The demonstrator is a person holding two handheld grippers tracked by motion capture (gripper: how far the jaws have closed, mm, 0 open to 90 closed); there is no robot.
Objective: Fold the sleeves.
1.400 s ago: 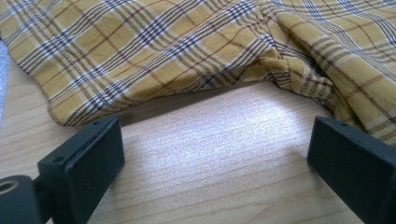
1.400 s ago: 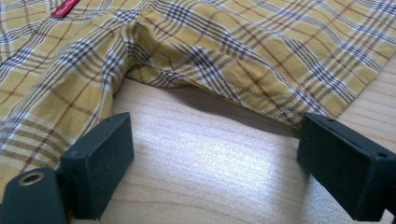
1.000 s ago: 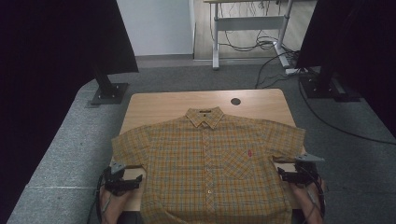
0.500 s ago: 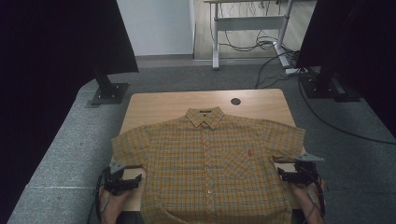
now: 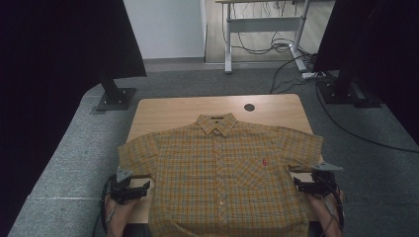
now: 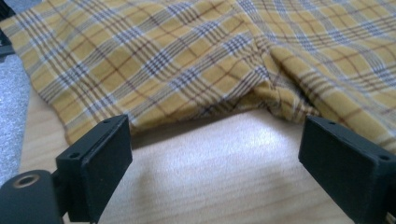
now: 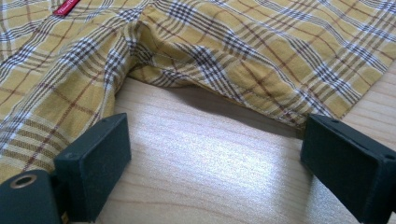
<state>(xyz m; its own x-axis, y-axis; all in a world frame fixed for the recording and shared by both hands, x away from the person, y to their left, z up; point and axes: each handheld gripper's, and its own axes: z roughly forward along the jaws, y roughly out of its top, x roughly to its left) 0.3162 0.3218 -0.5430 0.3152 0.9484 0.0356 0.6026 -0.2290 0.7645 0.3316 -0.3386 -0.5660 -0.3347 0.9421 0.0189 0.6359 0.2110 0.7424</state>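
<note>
A yellow plaid short-sleeved shirt (image 5: 222, 168) lies flat and buttoned on the wooden table (image 5: 188, 106), collar at the far side. My left gripper (image 5: 146, 187) rests low by the shirt's left underarm. In the left gripper view, this gripper (image 6: 215, 158) is open. Its jaws have just been closing a little, with bare wood between them and the sleeve hem (image 6: 187, 60) just ahead. My right gripper (image 5: 296, 181) sits by the right underarm. In the right gripper view, the gripper (image 7: 215, 158) is open over bare wood, with the sleeve (image 7: 233, 51) in front.
A round cable hole (image 5: 249, 107) sits in the table's far edge. Black stand bases (image 5: 116, 98) (image 5: 346, 94) rest on the grey carpet at both far corners, under dark panels. A desk frame with cables (image 5: 267, 29) stands farther back.
</note>
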